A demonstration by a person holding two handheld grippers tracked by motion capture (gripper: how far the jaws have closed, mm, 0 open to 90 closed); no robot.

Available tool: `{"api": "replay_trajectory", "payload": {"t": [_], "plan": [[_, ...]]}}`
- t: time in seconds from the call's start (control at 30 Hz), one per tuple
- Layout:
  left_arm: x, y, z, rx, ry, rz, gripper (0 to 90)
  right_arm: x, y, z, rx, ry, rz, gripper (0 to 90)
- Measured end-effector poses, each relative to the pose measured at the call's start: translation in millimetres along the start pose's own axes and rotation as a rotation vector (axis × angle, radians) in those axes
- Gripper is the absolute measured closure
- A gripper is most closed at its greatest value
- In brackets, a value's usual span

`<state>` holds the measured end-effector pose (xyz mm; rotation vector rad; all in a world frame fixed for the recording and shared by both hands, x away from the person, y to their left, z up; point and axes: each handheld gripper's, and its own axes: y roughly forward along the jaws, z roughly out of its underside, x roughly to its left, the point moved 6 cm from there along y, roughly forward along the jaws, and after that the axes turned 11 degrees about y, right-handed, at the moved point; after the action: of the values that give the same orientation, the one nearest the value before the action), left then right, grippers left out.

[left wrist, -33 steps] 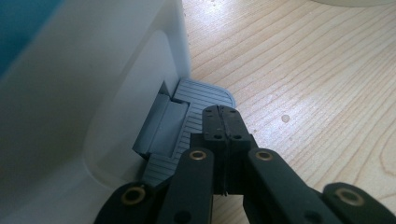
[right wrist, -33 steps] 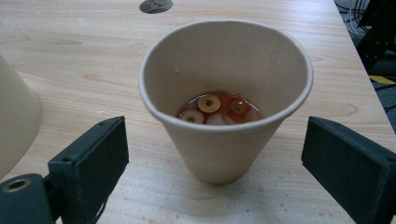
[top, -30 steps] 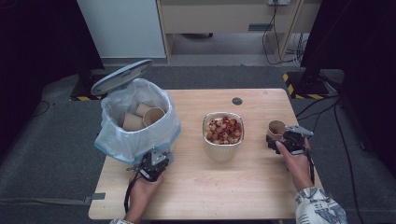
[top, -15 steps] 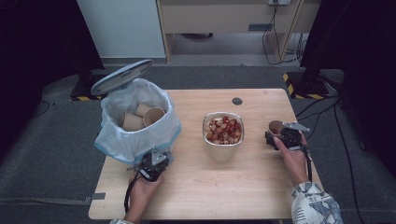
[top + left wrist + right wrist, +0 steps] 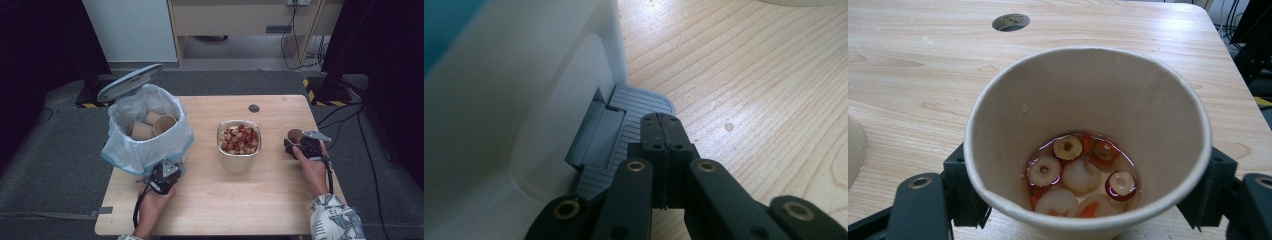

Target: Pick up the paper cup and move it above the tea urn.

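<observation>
We are pressing our left tongs [image 5: 663, 131], jaws together, on the bin's pedal [image 5: 634, 120] at the worktop's [image 5: 260, 200] near-left; our right tongs [image 5: 1083, 200], just closing, are clamping the paper cup [image 5: 1088, 100] of fruit farther right.

grey carpet floor [image 5: 45, 170], light wooden table [image 5: 240, 200], dark surroundings

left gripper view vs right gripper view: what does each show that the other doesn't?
Left gripper view: the bin's grey pedal at the foot of the white bin, with the left gripper shut, its fingers resting on the pedal.

Right gripper view: a paper cup between the right gripper's fingers, which have just been closing on it; fruit slices in liquid at the bottom, and a round hole in the tabletop.

Both: the light wooden table.
</observation>
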<state>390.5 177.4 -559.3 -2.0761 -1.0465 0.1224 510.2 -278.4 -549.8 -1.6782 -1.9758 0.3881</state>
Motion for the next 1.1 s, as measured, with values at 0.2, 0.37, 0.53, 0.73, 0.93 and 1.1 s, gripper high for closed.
{"api": "replay_trajectory", "payload": {"t": [0.2, 0.37, 0.53, 0.73, 0.93, 1.1], "plan": [[-0.2, 0.1, -0.1, 0.0, 0.0, 0.0, 89.8, 1.0, -1.8, -0.4, -0.006, -0.026, -0.018, 28.4], [-0.3, 0.1, -0.1, 0.001, 0.001, 0.0, 89.8, 5.6, -8.5, -5.3, -0.02, -0.038, -0.05, 29.6], [-0.4, 0.1, -0.1, 0.0, 0.0, -0.001, 89.8, 10.5, -16.4, -15.3, -0.007, -0.088, -0.07, 30.3], [-0.4, 0.1, -0.2, 0.0, 0.0, -0.001, 89.8, 14.7, -28.1, -32.1, -0.009, -0.143, -0.092, 30.5], [-0.5, 0.1, -0.2, 0.0, 0.001, -0.001, 89.8, 17.2, -37.5, -47.2, -0.009, -0.19, -0.094, 30.6], [-0.4, 0.1, -0.1, 0.001, 0.0, 0.0, 89.8, 20.2, -43.6, -59.0, -0.012, -0.225, -0.101, 30.6]]}}
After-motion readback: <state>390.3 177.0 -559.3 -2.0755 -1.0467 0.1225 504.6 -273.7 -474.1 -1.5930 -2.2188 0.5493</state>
